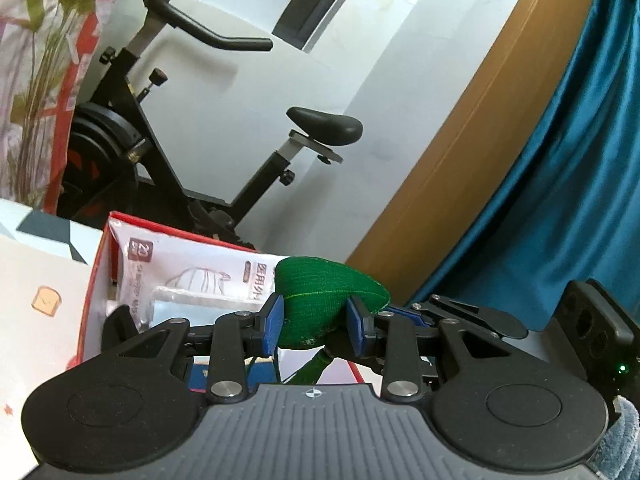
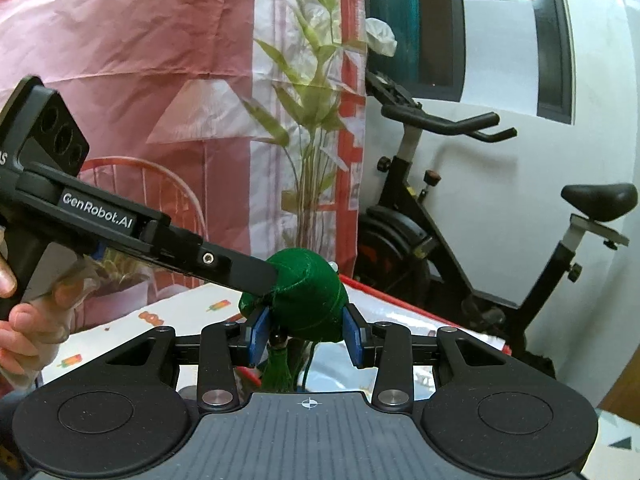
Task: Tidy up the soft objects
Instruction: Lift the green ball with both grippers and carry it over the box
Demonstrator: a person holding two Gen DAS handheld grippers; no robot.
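**Green soft toy gripped by both hand-held grippers, not yet put away**

At the centre of the left wrist view, the left hand-held gripper has its blue pads closed part-way onto a green soft toy, one pad pressing each side. The toy sits in the air above a red-edged box that runs from 9 o'clock toward the middle. The box already holds a white printed packet, so some sorting looks done. The right hand-held gripper reaches in from 3 o'clock, its tip touching the toy's right side. An exercise bike stands behind at 11 o'clock.

Across the right wrist view, the right hand-held gripper likewise has its jaws part-closed on the green toy, with a green tassel hanging below toward 6 o'clock. The left gripper comes in from 9 o'clock, held by a hand, and meets the toy's upper left. Below lies a patterned tabletop at 8 o'clock.

My judgement: the toy is picked up but still carried by both grippers; setting it down in its place remains.
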